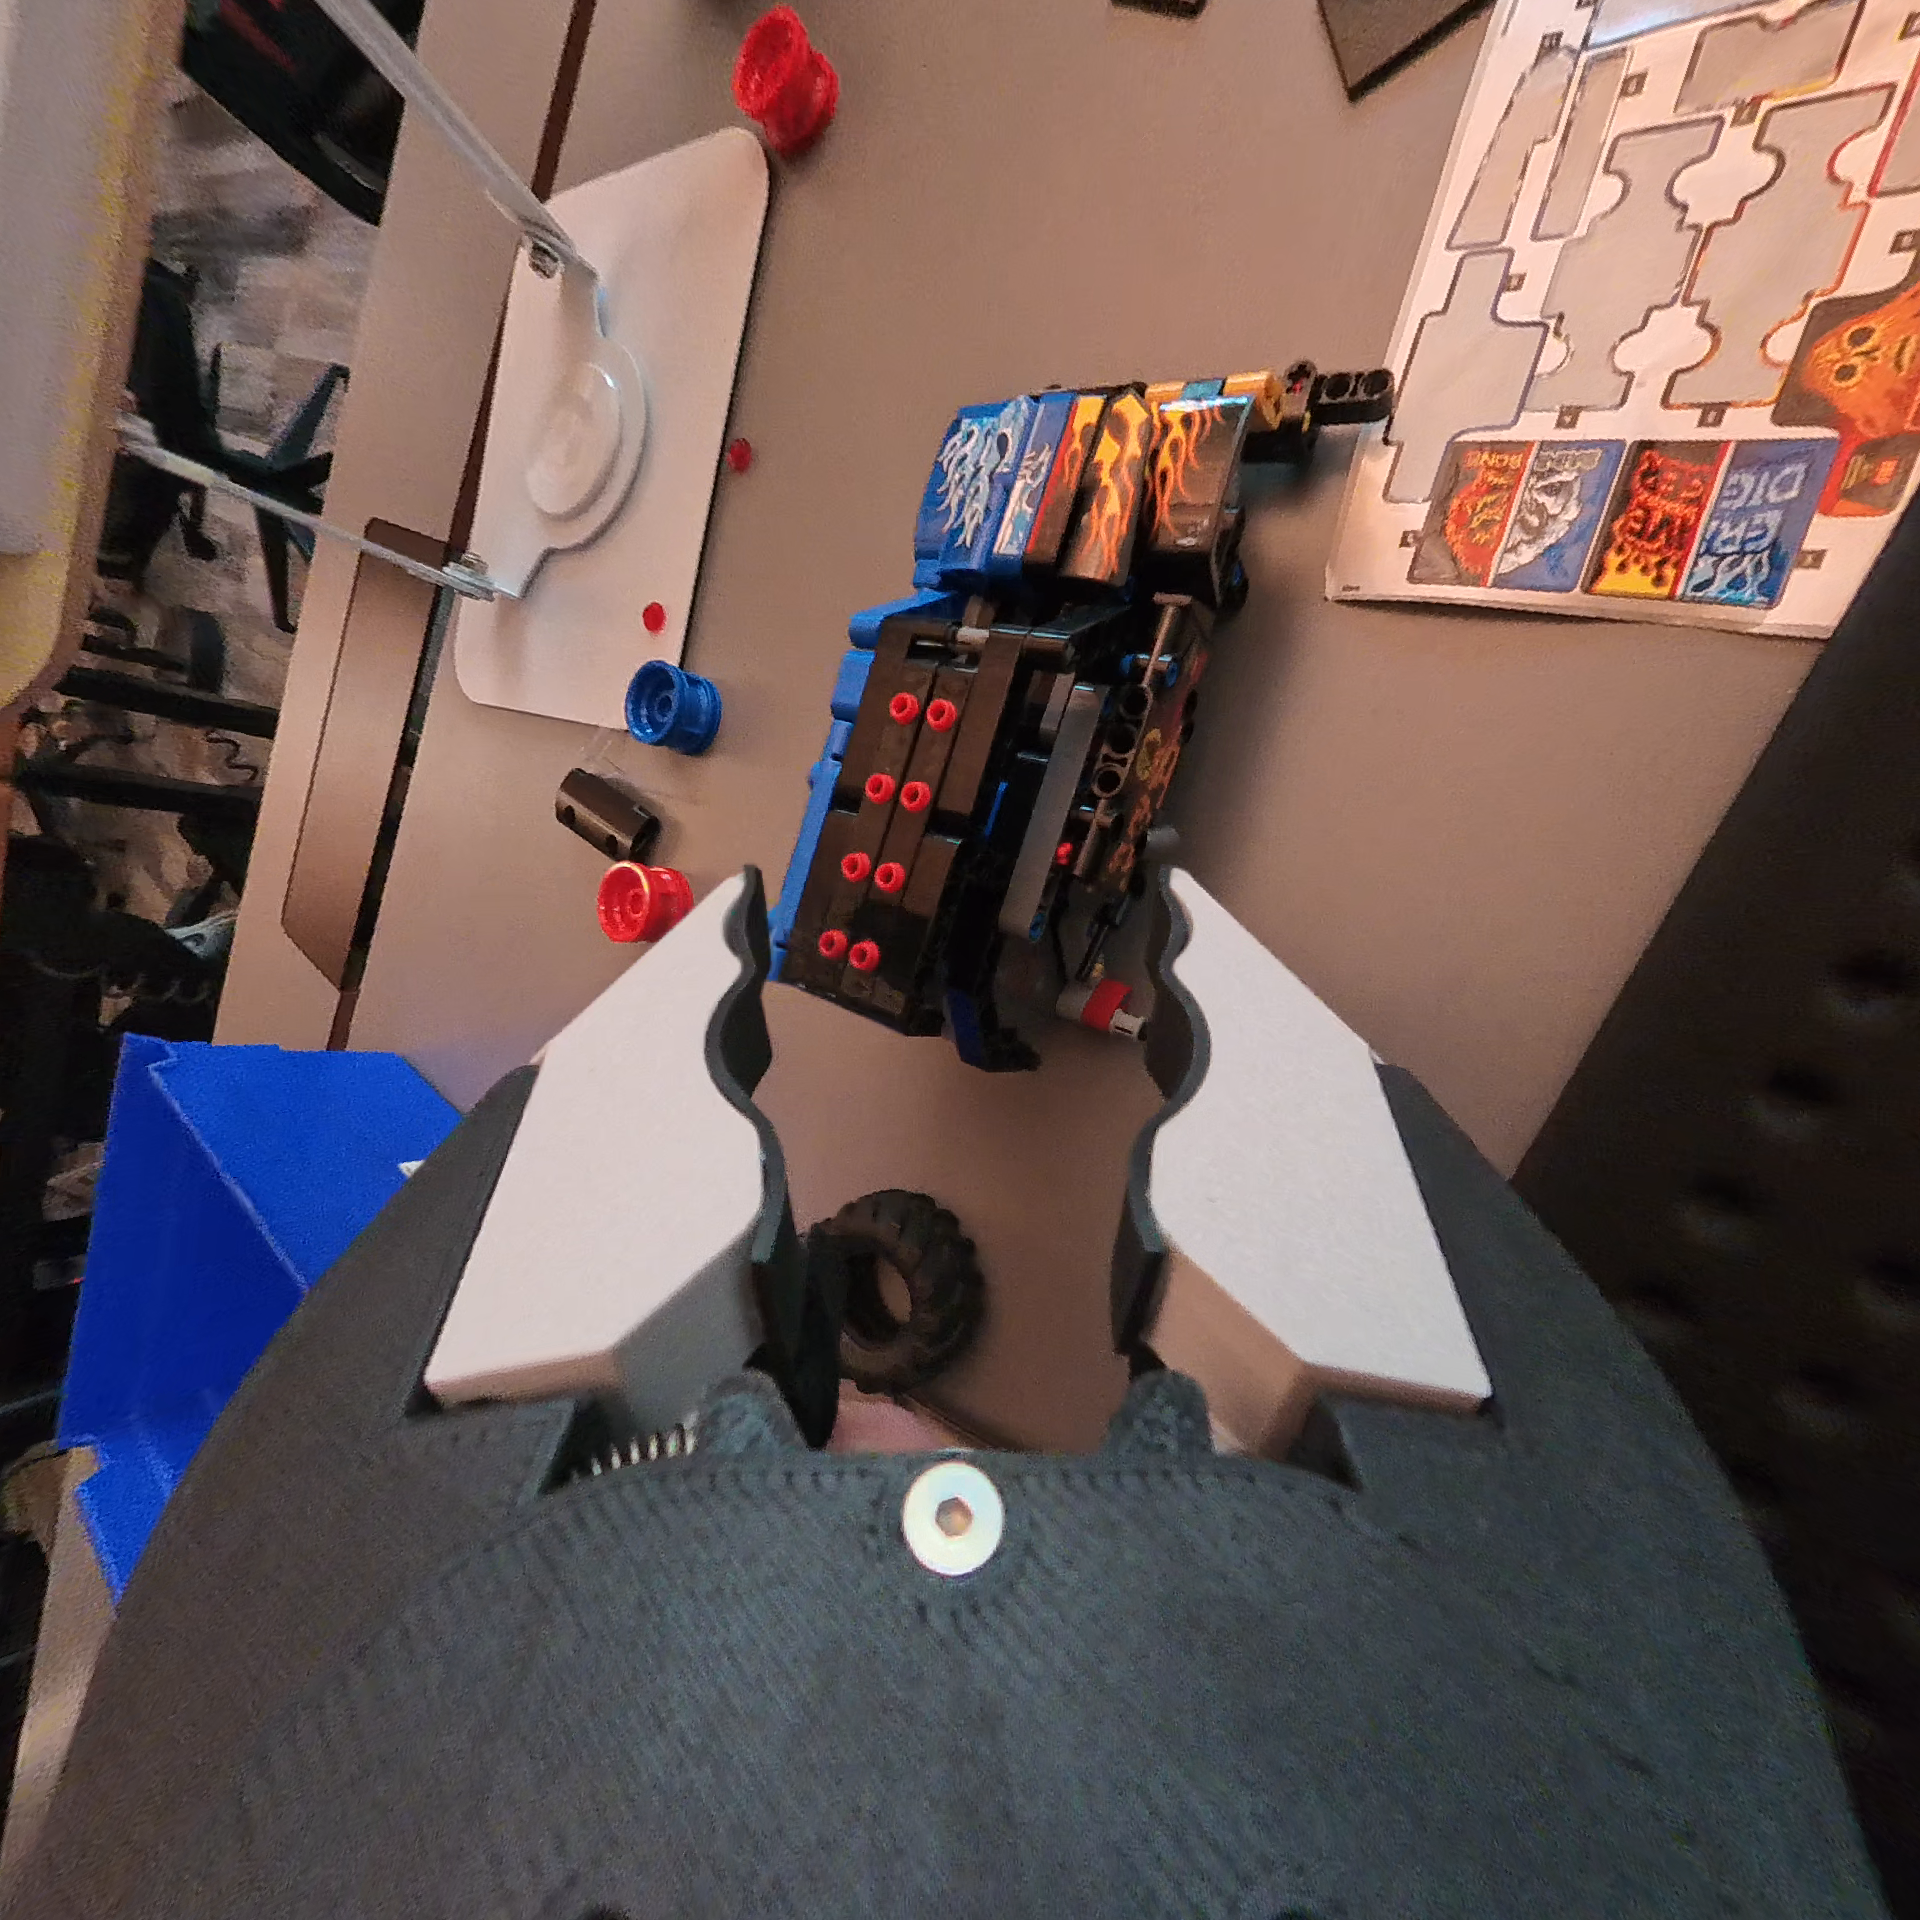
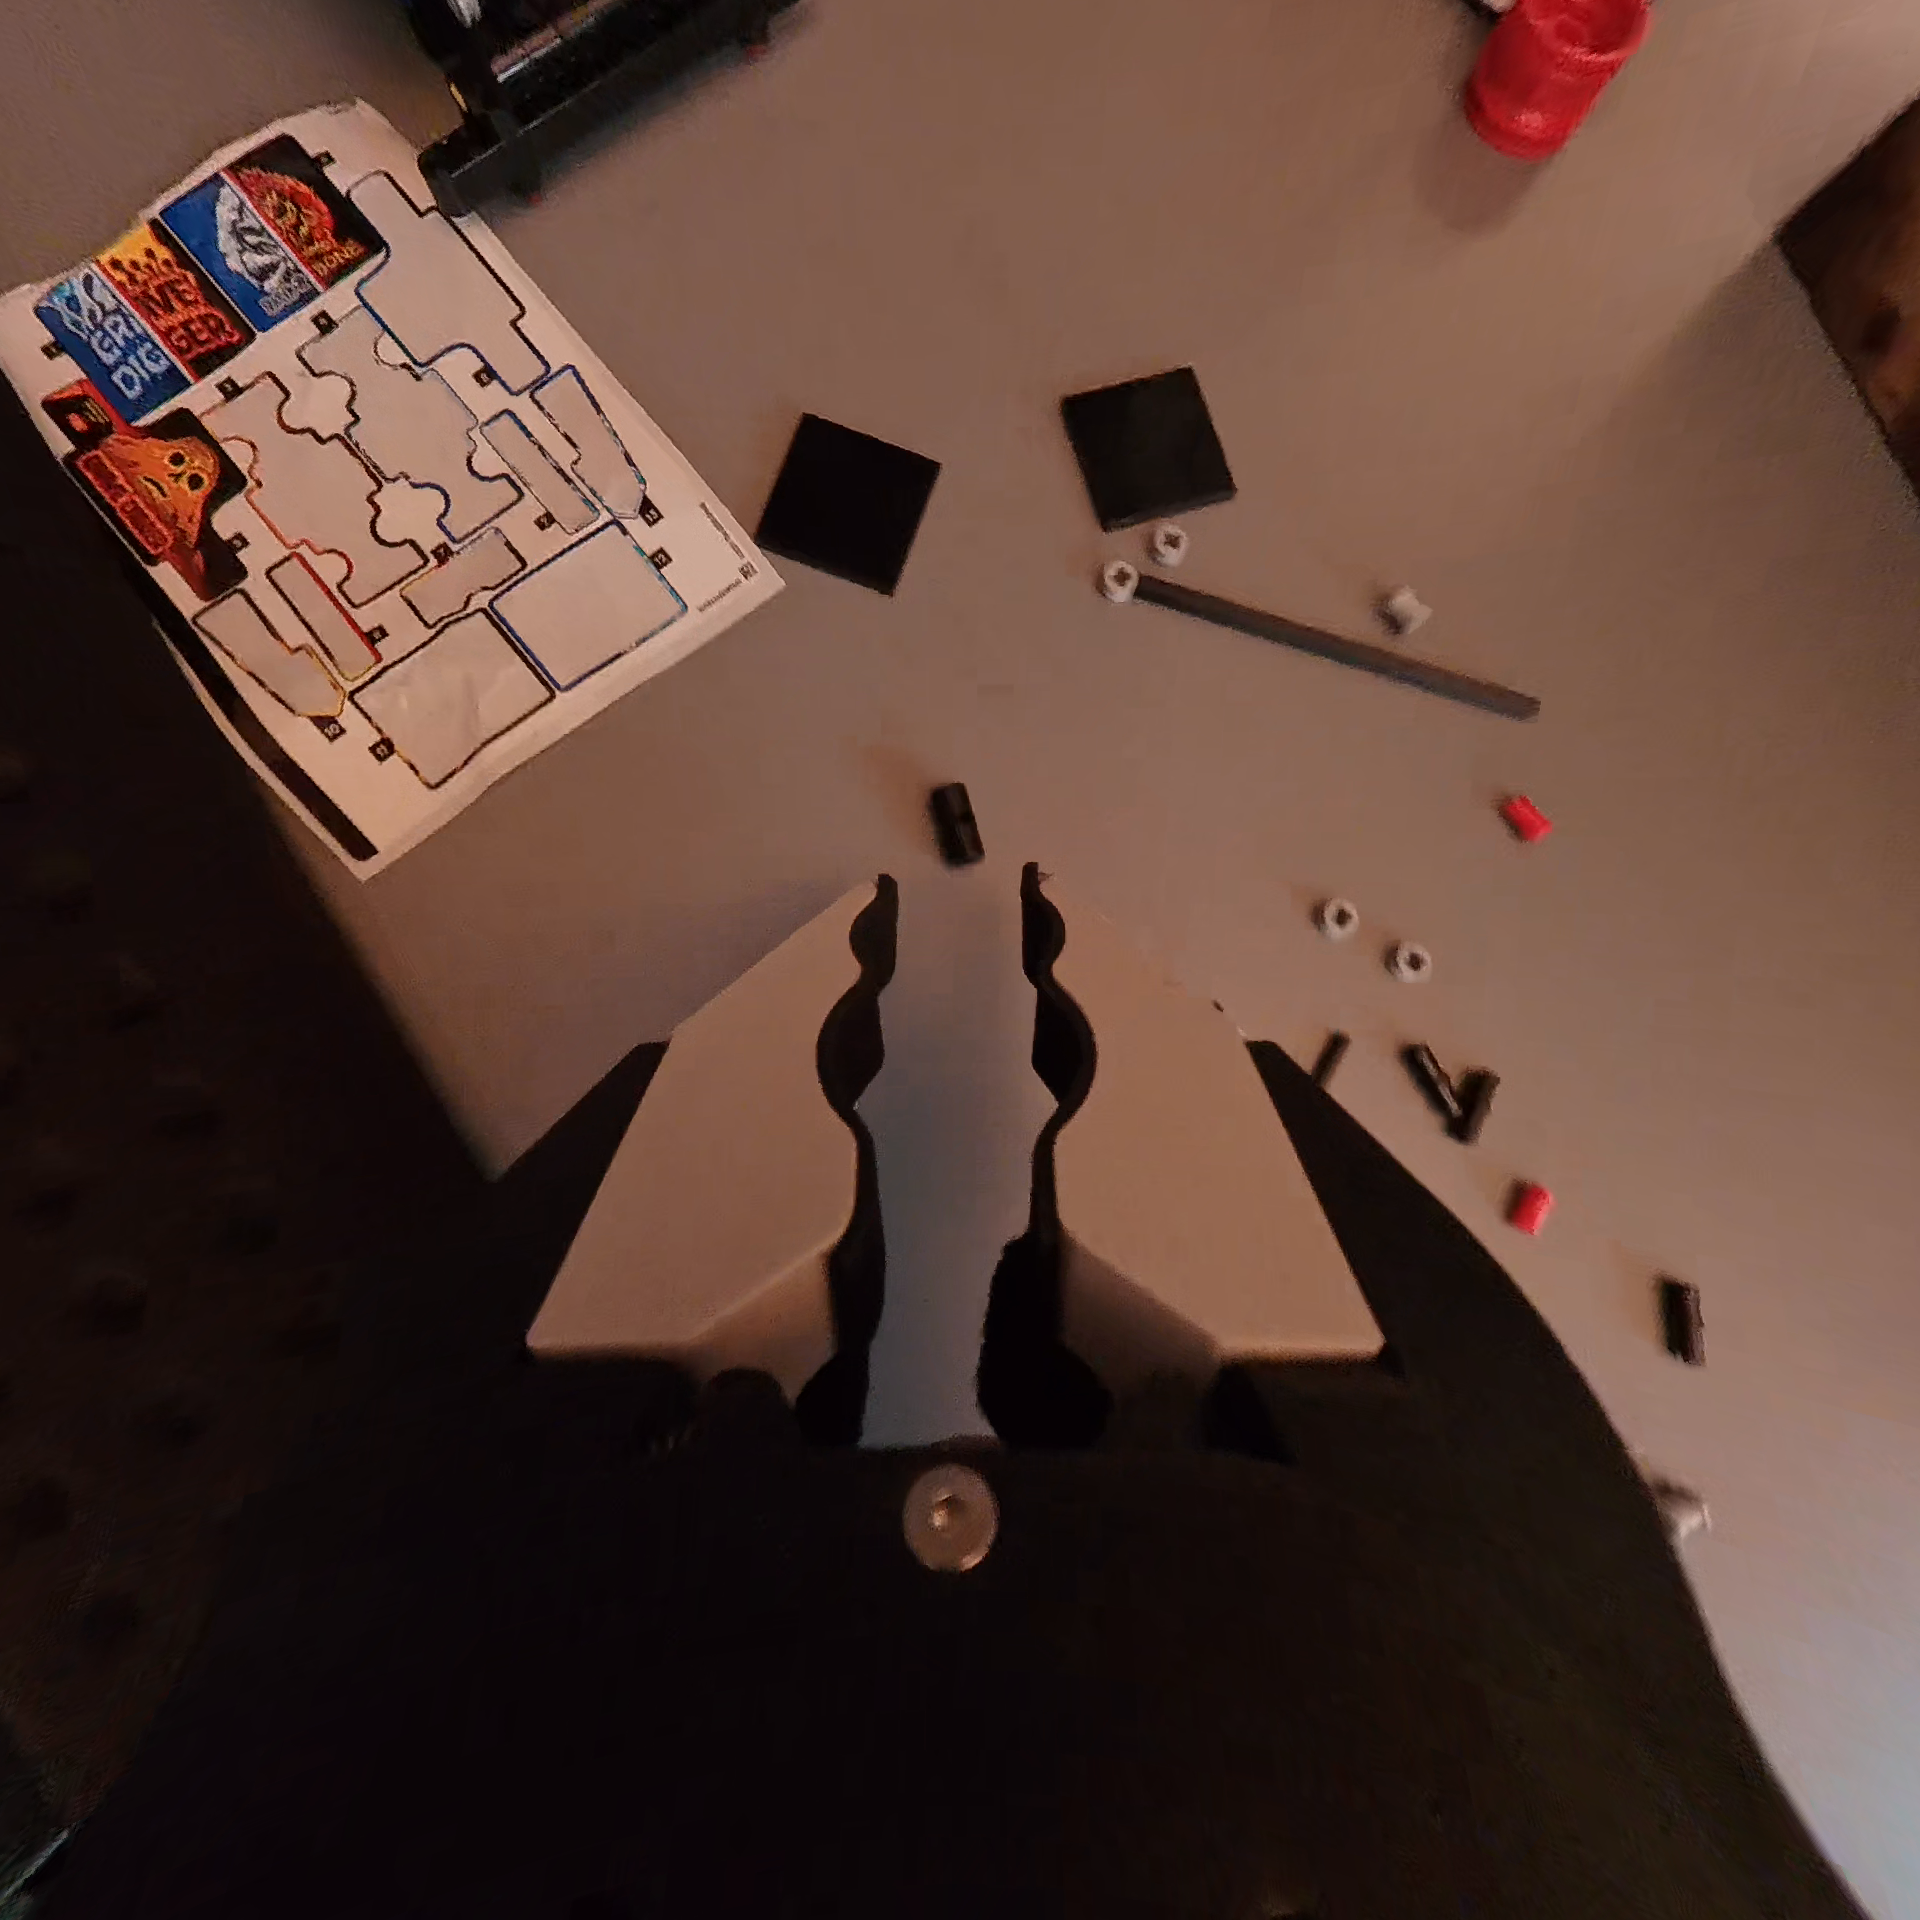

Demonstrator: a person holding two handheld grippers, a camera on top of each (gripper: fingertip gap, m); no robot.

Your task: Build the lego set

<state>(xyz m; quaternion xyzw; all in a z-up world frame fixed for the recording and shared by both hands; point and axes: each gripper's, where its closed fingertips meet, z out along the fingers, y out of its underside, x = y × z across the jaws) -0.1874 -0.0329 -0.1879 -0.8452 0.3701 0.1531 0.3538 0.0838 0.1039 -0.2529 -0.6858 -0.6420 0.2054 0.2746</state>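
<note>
In the left wrist view a black and blue lego truck body (image 1: 997, 748) with flame stickers and red pins lies on the grey table, just beyond my left gripper (image 1: 961, 894), which is open and empty. A black tyre (image 1: 899, 1288) lies below, between the finger bases. In the right wrist view my right gripper (image 2: 958, 881) is open with a narrow gap and empty. A small black connector (image 2: 956, 824) lies just past its fingertips. Two black square tiles (image 2: 847, 502) (image 2: 1148, 447), a long dark axle (image 2: 1335, 646) and small white bushes (image 2: 1335, 916) lie further out.
A sticker sheet (image 2: 364, 468) lies left of the right gripper and shows in the left wrist view (image 1: 1662, 343). Blue (image 1: 672, 707) and red (image 1: 642, 902) wheel hubs, a black connector (image 1: 606, 812), a white stand base (image 1: 613, 436) and a blue bin (image 1: 218, 1247) sit left. Red pins (image 2: 1525, 1207) lie right. The tips of one gripper are about 30 cm away from the tips of the other. The left gripper is farther from the long dark axle (image 2: 1335, 646), some 35 cm, than the right, some 9 cm.
</note>
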